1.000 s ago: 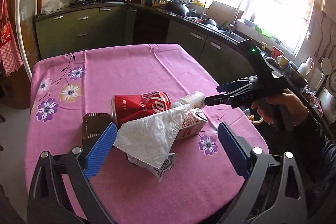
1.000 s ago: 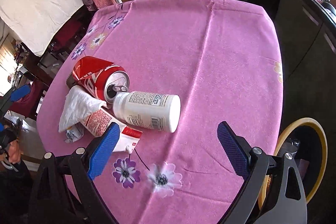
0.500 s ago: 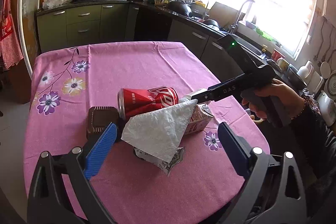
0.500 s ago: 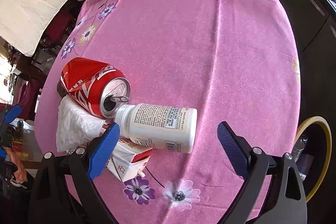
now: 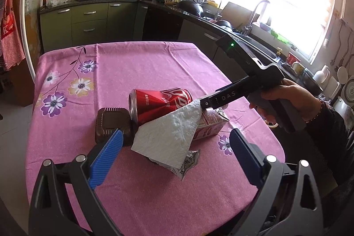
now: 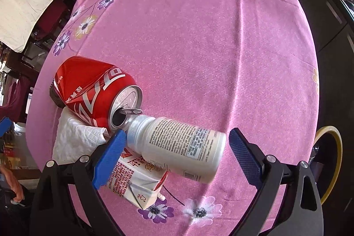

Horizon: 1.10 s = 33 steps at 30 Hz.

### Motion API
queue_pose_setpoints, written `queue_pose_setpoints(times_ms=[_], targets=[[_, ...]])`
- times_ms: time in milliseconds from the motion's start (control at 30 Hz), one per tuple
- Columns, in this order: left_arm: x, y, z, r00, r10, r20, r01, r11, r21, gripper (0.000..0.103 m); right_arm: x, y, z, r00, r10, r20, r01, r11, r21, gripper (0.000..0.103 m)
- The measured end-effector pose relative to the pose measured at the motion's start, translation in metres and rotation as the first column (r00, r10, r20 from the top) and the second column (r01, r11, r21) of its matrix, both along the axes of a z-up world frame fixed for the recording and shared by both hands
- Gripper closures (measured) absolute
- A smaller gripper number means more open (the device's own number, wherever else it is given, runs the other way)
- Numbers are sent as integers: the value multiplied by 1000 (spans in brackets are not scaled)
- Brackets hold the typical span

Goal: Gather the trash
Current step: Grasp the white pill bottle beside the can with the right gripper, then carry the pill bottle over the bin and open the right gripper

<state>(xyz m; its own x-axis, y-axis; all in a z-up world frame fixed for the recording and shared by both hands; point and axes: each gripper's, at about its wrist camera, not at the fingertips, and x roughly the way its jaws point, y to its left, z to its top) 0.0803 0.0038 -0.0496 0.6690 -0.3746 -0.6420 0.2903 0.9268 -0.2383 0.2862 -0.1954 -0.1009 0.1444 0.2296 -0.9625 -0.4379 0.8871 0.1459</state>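
A pile of trash lies on the pink tablecloth (image 5: 137,63). It holds a dented red can (image 5: 159,104) on its side, a white paper napkin (image 5: 168,138), a small milk carton (image 5: 210,125), a silver wrapper (image 5: 188,164) and a brown plastic cup (image 5: 111,125). My left gripper (image 5: 174,155) is open, its blue pads just short of the napkin. In the right wrist view a white bottle (image 6: 179,147) lies across the carton (image 6: 135,180), neck against the can (image 6: 95,90). My right gripper (image 6: 177,157) is open, with the bottle between its pads, untouched.
A yellow-rimmed bin (image 6: 329,160) stands on the floor beyond the table's right edge. Green kitchen cabinets (image 5: 88,23) and a counter with a sink (image 5: 254,37) run behind the table. The far half of the tablecloth (image 6: 199,25) carries nothing. A person's hand (image 5: 287,101) holds the right gripper.
The right gripper has moved in and down over the white bottle, which now lies between its pads. The left gripper has edged closer to the napkin. Both stay open.
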Motion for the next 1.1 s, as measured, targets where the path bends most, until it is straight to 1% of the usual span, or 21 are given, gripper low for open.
queue_pose_setpoints(times_ms=[133,267,400,467,533,733,833,933,1100], targets=[[-1,0,1,1000,-5,1,5,1000,1,11,-1,11,-6,1000,8,-7,-9,998,-55,10],[-4,1,2,1000,-13,3,13,1000,6,11,-2,9,-16,1000,-10,-23,8,997,-80,10],[-3,2,1,1000,-19,-1,19,1000,4,11,-5,-6,-14,998,-58,-30,56,997,-48,10],[-2,2,1,1000,-25,-3,25,1000,4,11,-6,-15,-14,993,-101,-59,100,995,-10,10],[-1,0,1,999,-36,-3,36,999,1,11,-7,-21,-15,988,-134,-73,135,991,9,10],[-3,-2,0,998,-63,-3,63,998,0,11,-4,-21,-13,980,-196,-36,196,981,7,11],[-4,-1,-1,998,-69,-10,69,998,0,11,-4,-22,-14,978,-206,-24,207,978,17,12],[-6,0,-1,997,-74,-7,74,997,2,11,-4,-27,-13,977,-212,-7,212,977,9,12],[-7,-1,-1,997,-80,-5,80,997,-3,11,-9,-37,-9,977,-212,-5,212,977,27,12]])
